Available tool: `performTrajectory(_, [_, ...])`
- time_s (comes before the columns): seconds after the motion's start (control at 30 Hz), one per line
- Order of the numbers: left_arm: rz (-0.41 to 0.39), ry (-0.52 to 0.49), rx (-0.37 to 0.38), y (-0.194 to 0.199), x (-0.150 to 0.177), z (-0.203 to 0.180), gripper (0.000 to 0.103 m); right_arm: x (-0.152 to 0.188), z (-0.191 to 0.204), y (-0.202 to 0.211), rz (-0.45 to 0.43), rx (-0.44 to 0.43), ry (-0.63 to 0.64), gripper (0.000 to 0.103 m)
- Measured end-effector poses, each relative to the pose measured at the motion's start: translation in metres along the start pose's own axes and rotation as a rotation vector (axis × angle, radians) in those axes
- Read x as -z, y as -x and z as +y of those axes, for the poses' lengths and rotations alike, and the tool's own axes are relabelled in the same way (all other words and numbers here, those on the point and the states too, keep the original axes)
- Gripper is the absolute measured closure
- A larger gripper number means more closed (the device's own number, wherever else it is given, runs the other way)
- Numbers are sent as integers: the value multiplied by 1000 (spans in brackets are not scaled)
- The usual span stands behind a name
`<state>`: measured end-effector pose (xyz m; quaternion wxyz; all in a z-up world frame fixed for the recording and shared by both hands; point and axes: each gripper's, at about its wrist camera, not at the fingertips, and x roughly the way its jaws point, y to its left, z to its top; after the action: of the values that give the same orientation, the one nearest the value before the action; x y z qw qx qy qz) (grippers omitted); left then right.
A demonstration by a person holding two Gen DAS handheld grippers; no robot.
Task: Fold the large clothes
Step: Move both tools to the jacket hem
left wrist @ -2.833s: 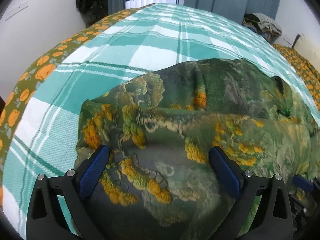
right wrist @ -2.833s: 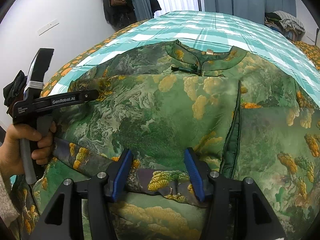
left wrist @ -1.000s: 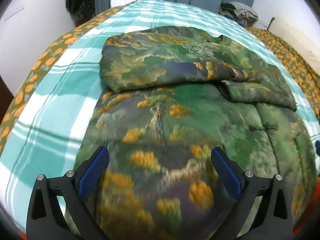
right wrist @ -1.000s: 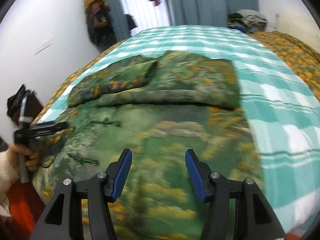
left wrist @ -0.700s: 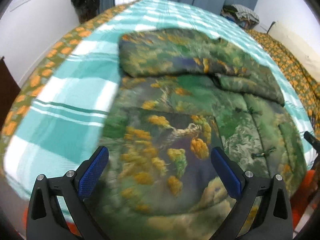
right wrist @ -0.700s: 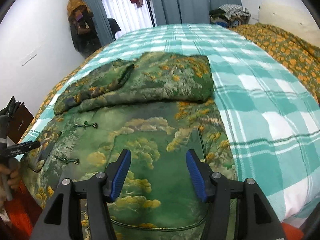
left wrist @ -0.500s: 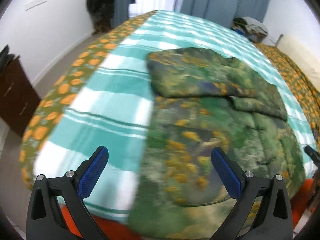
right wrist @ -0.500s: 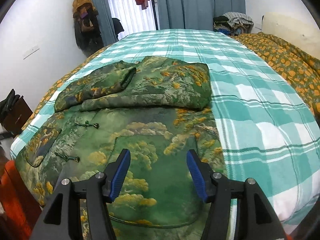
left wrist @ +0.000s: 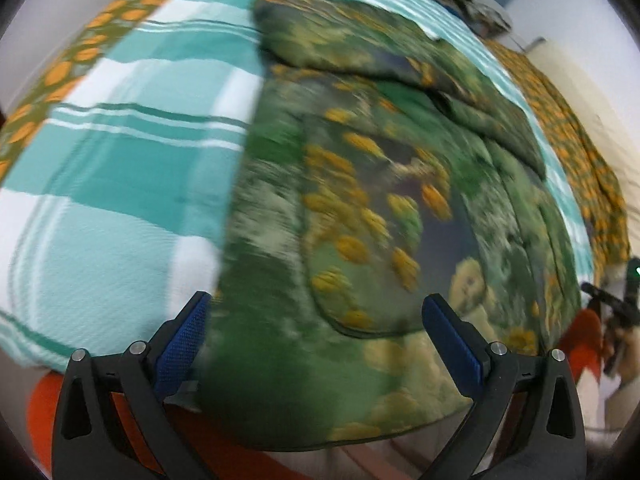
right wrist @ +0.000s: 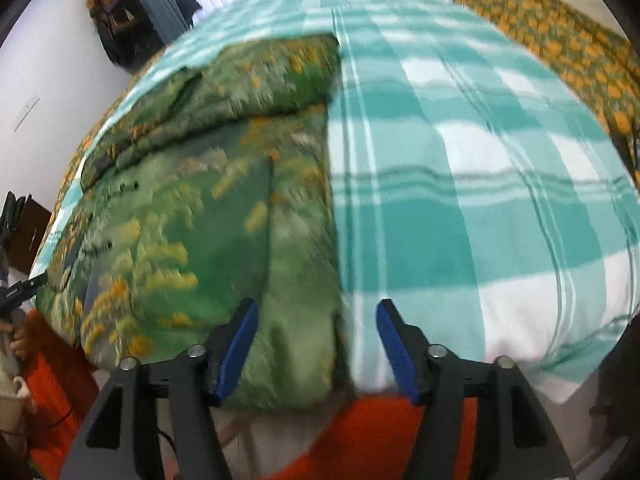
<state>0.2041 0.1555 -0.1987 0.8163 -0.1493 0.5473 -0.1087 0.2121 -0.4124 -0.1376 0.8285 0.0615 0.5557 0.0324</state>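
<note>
A large green padded jacket with orange and yellow tree print lies on the bed, its upper part folded down across the body. Its hem hangs over the near bed edge. My left gripper is open and empty, low at the hem's left corner. In the right wrist view the same jacket fills the left half. My right gripper is open and empty, just in front of the hem's right corner. Both views are motion blurred.
The bed has a teal and white plaid cover and an orange-flowered blanket along its far side. Red fabric shows below the bed edge. Curtains, hanging clothes and a white wall stand behind.
Both grippers have pulled back from the folded upper part and dropped toward the near bed edge at the hem. The left swung right, the right swung toward the jacket's right edge.
</note>
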Motion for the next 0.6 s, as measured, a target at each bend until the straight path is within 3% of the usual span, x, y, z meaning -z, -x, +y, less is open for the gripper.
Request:
performTrajectory(0.27, [45, -49, 20, -2, 2, -17, 3, -4, 12, -41, 131, -133, 17, 38])
performTrajectory(0.33, [62, -48, 31, -2, 3, -19, 12, -6, 21, -46, 152, -121, 44, 36])
performTrajectory(0.4, [80, -60, -9, -2, 4, -21, 23, -5, 32, -45, 155, -107, 93, 44])
performTrajectory(0.47, [99, -76, -55, -2, 4, -23, 34, -5, 41, -38, 147, -103, 126, 69])
performTrajectory(0.53, [115, -84, -79, -1, 3, -25, 50, -6, 47, -30, 127, -76, 146, 82])
performTrajectory(0.6, [123, -90, -77, 2, 1, -25, 65, -8, 51, -20, 108, -86, 134, 87])
